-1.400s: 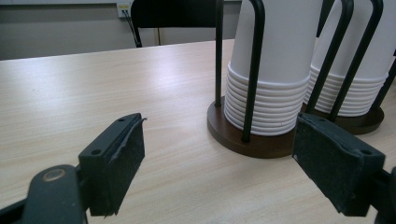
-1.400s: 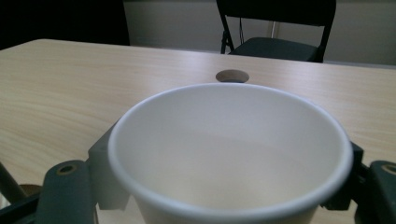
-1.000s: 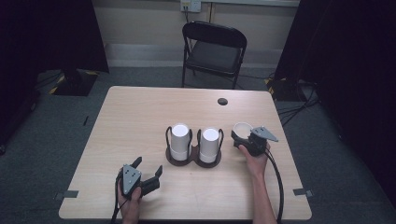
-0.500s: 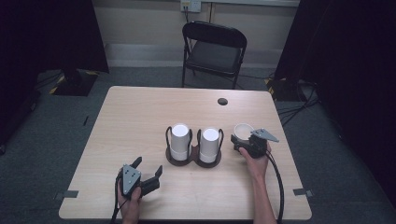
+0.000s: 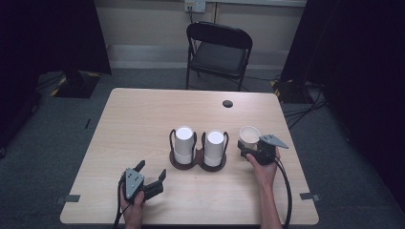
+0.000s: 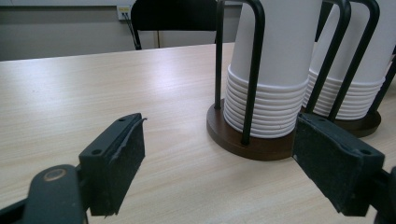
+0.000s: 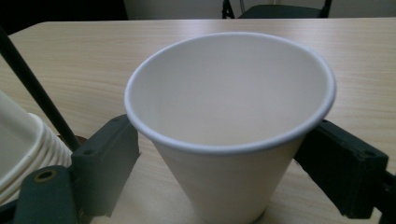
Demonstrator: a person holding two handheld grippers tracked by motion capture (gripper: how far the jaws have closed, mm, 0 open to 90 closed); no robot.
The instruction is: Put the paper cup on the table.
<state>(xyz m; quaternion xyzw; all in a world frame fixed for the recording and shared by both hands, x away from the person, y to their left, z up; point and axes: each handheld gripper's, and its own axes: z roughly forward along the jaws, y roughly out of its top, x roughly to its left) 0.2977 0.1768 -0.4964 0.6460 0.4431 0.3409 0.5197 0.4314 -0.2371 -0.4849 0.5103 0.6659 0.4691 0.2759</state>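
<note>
A single white paper cup [image 5: 250,135] [image 7: 229,116] stands upright, mouth up, on the table right of a dark wooden holder [image 5: 198,165] [image 6: 233,140]. My right gripper [image 5: 247,147] [image 7: 219,154] is open, its jaws on either side of the cup just under the rim. The holder carries two upside-down stacks of white cups, a left stack [image 5: 184,143] [image 6: 280,70] and a right stack [image 5: 215,145] [image 6: 364,56], inside black wire loops. Near the table's front left, my left gripper [image 5: 152,172] [image 6: 219,154] is open and holds nothing, pointing at the holder from a short way off.
A light wooden table [image 5: 143,119] has a small dark round hole [image 5: 228,103] near its far edge. A black folding chair [image 5: 219,52] stands behind the table. Cables lie on the floor at the right. A cable trails from the right gripper along the forearm.
</note>
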